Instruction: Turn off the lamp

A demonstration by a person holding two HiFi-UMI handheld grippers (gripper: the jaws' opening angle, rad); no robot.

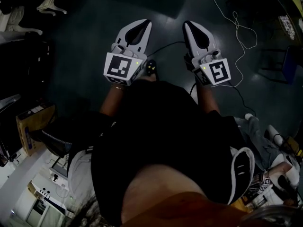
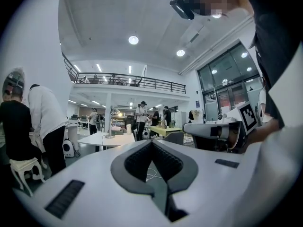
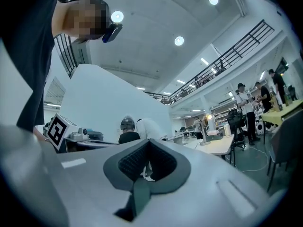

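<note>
My left tongs [image 1: 143,23] and right tongs [image 1: 188,24] are both clenched, empty, side by side over open dark floor [image 1: 80,56]; a white cable [image 1: 236,25] trails right. The lit lamp [image 2: 110,124] stands on a far white tabletop [image 2: 102,138].

the left gripper [image 2: 152,144] has its jaws pressed together, nothing between them. beyond the tips and a little to their left stands a white table [image 2: 102,138] with a lamp [image 2: 110,126] on it, a glow at its head, well apart from the jaws. the right gripper [image 2: 188,129] sits just right. far left, a person in a white shirt [image 2: 46,119] stands beside a seated person [image 2: 14,126].
</note>
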